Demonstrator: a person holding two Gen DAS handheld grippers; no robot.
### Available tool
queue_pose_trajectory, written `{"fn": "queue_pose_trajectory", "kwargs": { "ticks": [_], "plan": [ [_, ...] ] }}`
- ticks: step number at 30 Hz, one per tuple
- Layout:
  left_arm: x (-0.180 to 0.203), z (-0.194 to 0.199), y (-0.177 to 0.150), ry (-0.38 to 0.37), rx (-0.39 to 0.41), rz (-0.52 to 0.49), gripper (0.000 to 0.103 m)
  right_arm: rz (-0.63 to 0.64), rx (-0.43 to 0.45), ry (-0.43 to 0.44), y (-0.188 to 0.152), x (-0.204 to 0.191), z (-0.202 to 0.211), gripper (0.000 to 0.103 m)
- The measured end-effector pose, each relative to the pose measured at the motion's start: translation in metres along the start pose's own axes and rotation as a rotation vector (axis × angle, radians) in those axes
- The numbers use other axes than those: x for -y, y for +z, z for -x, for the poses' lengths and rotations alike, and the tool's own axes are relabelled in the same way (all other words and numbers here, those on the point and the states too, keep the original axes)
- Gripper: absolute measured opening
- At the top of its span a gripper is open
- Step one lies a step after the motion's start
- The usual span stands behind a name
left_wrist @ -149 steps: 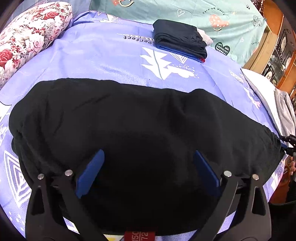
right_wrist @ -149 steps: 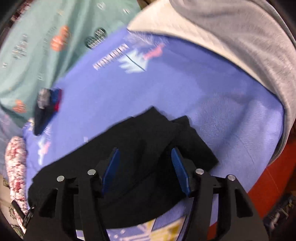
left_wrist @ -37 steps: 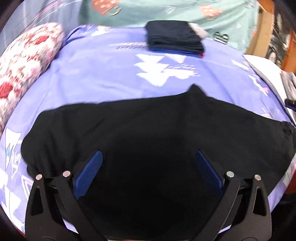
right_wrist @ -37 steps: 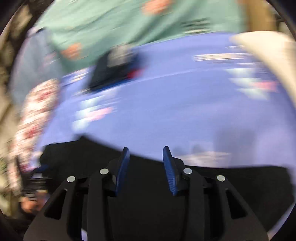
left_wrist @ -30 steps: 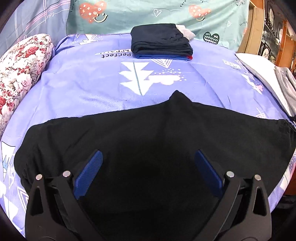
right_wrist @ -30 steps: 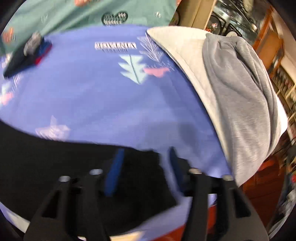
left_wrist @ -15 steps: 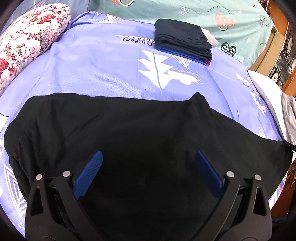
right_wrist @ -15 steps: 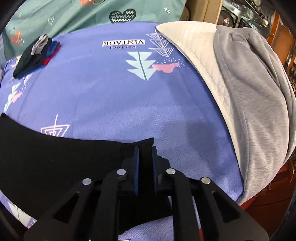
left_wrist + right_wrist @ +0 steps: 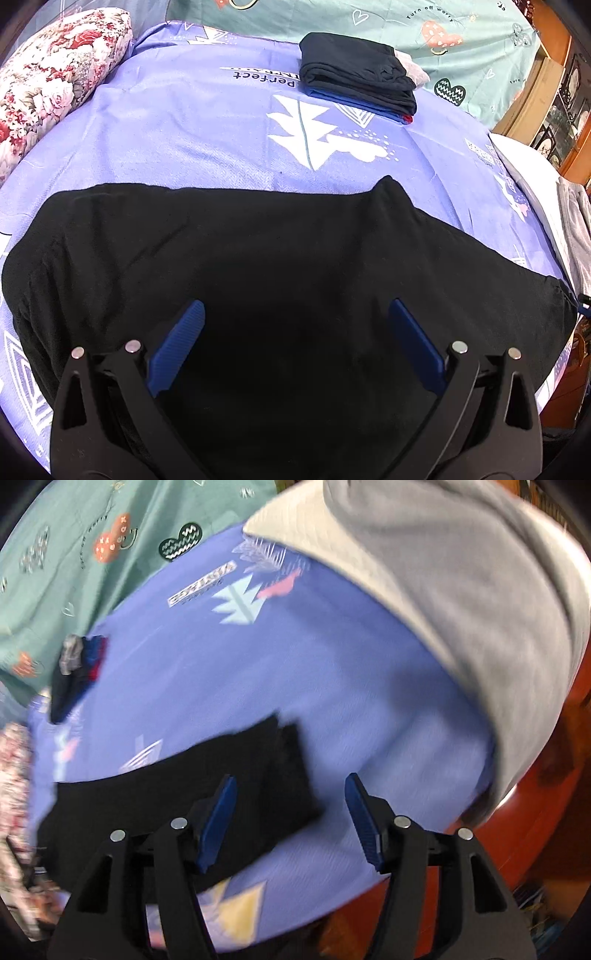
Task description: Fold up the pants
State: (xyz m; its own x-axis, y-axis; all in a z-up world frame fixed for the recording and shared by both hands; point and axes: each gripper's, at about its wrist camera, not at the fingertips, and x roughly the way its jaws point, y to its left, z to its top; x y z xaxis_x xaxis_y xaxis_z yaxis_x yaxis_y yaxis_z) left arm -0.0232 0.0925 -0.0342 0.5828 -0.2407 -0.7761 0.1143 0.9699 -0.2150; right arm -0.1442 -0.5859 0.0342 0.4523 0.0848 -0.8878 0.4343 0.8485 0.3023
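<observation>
The black pants (image 9: 258,258) lie spread flat across the near part of the purple bedsheet (image 9: 184,140). My left gripper (image 9: 293,314) is open and empty, hovering over the middle of the pants. In the right wrist view the leg end of the pants (image 9: 273,768) lies on the sheet. My right gripper (image 9: 290,794) is open and empty just above that end, which sits by the left finger. The view is blurred.
A stack of folded dark clothes (image 9: 358,81) sits at the far side of the sheet. A floral pillow (image 9: 48,81) lies far left. A teal blanket (image 9: 406,26) is behind. A grey garment (image 9: 461,572) on white bedding lies right, by the bed's edge.
My right gripper, shut on the leg end half a second ago, has opened, let it go and pulled back. The pants now lie flatter than five seconds ago. The left gripper stays open.
</observation>
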Motion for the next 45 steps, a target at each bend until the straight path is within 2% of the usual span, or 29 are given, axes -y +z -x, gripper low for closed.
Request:
{"fn": "queue_pose_trajectory", "kwargs": {
  "ticks": [2,6,8,11,14,17,18,21,23,24,25,26,28,30,32,34,37,39,40,41,42,43,44,45],
  "plan": [
    [0.000,0.001,0.000,-0.006,0.004,0.000,0.101,-0.004,-0.045,-0.008,-0.004,-0.002,-0.003,0.062],
    [-0.001,0.005,-0.003,-0.015,0.024,0.008,0.101,-0.014,-0.071,-0.045,-0.003,-0.009,-0.007,0.061],
    [-0.002,0.006,-0.004,-0.019,0.031,0.015,0.101,-0.026,-0.120,-0.003,-0.001,-0.013,-0.018,0.063],
    [-0.003,0.008,-0.005,-0.023,0.040,0.020,0.101,-0.021,-0.147,-0.004,0.001,-0.020,-0.031,0.064],
    [-0.003,0.009,-0.005,-0.029,0.047,0.020,0.101,-0.079,-0.187,0.116,-0.007,-0.025,-0.027,0.063],
    [-0.003,0.008,-0.005,-0.032,0.041,0.018,0.101,-0.099,-0.178,0.139,-0.013,-0.031,-0.025,0.064],
    [-0.002,0.008,-0.005,-0.034,0.043,0.017,0.101,-0.128,-0.182,0.170,-0.015,-0.032,-0.025,0.064],
    [-0.003,0.010,-0.006,-0.040,0.051,0.019,0.101,-0.137,-0.151,0.142,-0.014,-0.033,-0.028,0.063],
    [-0.004,0.010,-0.006,-0.048,0.056,0.024,0.101,-0.142,-0.110,0.097,-0.015,-0.030,-0.034,0.047],
    [-0.004,0.011,-0.006,-0.051,0.059,0.026,0.101,-0.143,-0.101,0.093,-0.014,-0.029,-0.036,0.044],
    [-0.005,0.012,-0.006,-0.054,0.062,0.029,0.101,-0.141,-0.089,0.088,-0.015,-0.029,-0.038,0.036],
    [-0.005,0.012,-0.007,-0.059,0.063,0.030,0.101,-0.135,-0.060,0.091,-0.019,-0.031,-0.035,0.022],
    [-0.005,0.011,-0.007,-0.065,0.058,0.032,0.101,-0.059,-0.005,0.052,-0.023,-0.044,-0.029,0.017],
    [-0.005,0.009,-0.006,-0.070,0.050,0.031,0.101,0.065,0.099,0.018,-0.029,-0.075,-0.009,0.015],
    [-0.004,0.009,-0.006,-0.071,0.050,0.028,0.101,0.217,0.190,0.007,-0.035,-0.121,0.013,0.015],
    [-0.005,0.011,-0.006,-0.071,0.058,0.030,0.101,0.438,0.251,0.042,-0.052,-0.196,0.031,0.015],
    [-0.007,0.013,-0.007,-0.076,0.073,0.042,0.101,0.652,0.206,0.148,-0.085,-0.276,0.022,0.015],
    [-0.009,0.012,-0.007,-0.073,0.066,0.051,0.101,0.779,0.112,0.189,-0.114,-0.324,-0.013,0.024],
    [-0.010,0.011,-0.006,-0.076,0.062,0.057,0.101,0.826,0.065,0.188,-0.130,-0.340,-0.035,0.036],
    [-0.010,0.011,-0.006,-0.079,0.062,0.060,0.101,0.858,0.032,0.179,-0.140,-0.348,-0.052,0.038],
    [-0.012,0.012,-0.007,-0.084,0.066,0.068,0.101,0.920,-0.043,0.144,-0.158,-0.357,-0.079,0.038],
    [-0.014,0.012,-0.007,-0.088,0.070,0.075,0.101,0.950,-0.057,0.114,-0.167,-0.359,-0.087,0.041],
    [-0.015,0.013,-0.007,-0.099,0.073,0.082,0.101,0.993,0.006,0.091,-0.174,-0.359,-0.084,0.045],
    [-0.017,0.013,-0.007,-0.107,0.074,0.087,0.101,1.019,0.021,0.074,-0.175,-0.360,-0.080,0.045]
  ]
}}
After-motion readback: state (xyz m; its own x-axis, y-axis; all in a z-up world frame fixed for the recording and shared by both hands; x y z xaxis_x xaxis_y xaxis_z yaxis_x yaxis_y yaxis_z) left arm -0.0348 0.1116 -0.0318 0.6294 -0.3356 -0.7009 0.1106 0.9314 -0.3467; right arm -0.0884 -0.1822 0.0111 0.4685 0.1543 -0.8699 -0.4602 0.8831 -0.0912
